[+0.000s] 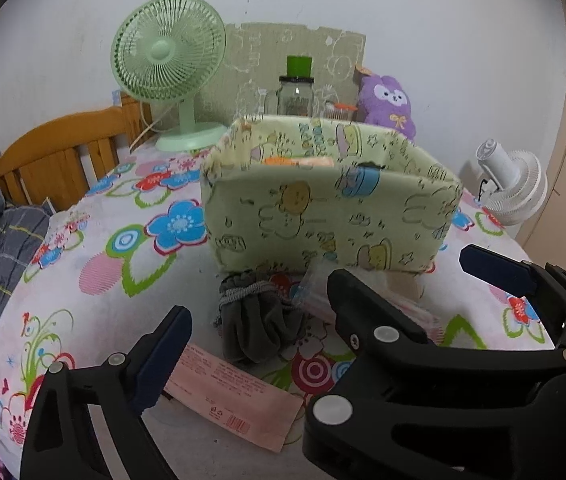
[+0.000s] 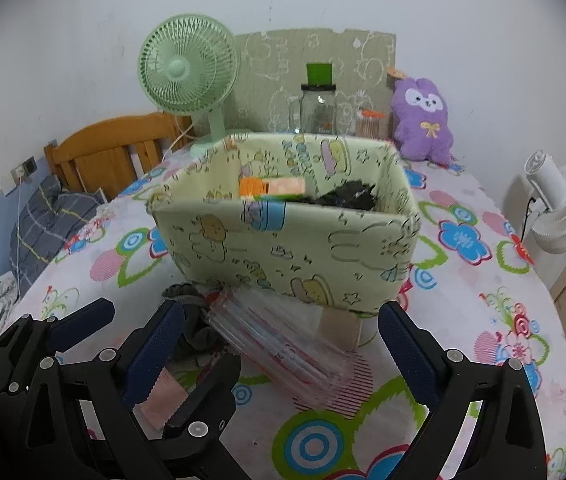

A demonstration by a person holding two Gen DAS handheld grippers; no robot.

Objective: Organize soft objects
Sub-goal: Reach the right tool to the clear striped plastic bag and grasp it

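Observation:
A green cartoon-print fabric box point(image 1: 303, 220) point(image 2: 283, 248) stands on the flowered table and holds an orange packet point(image 2: 273, 188) and something black point(image 2: 347, 196). In front of it lie a grey drawstring pouch point(image 1: 259, 320), a stack of clear plastic packets point(image 2: 283, 352) and a flat pink packet point(image 1: 235, 396). My left gripper point(image 1: 323, 284) is open and straddles the pouch. My right gripper point(image 2: 281, 308) is open around the clear stack. Their fingers interleave: the right gripper's left finger sits between the left gripper's two and hides part of the stack in the left wrist view.
Behind the box stand a green fan point(image 2: 187, 72), a glass jar with a green lid point(image 2: 319, 108) and a purple plush point(image 2: 423, 120). A white fan point(image 2: 563, 208) is at the right edge. A wooden headboard point(image 1: 55, 156) and grey bedding lie left. A beige block point(image 2: 343, 328) touches the box front.

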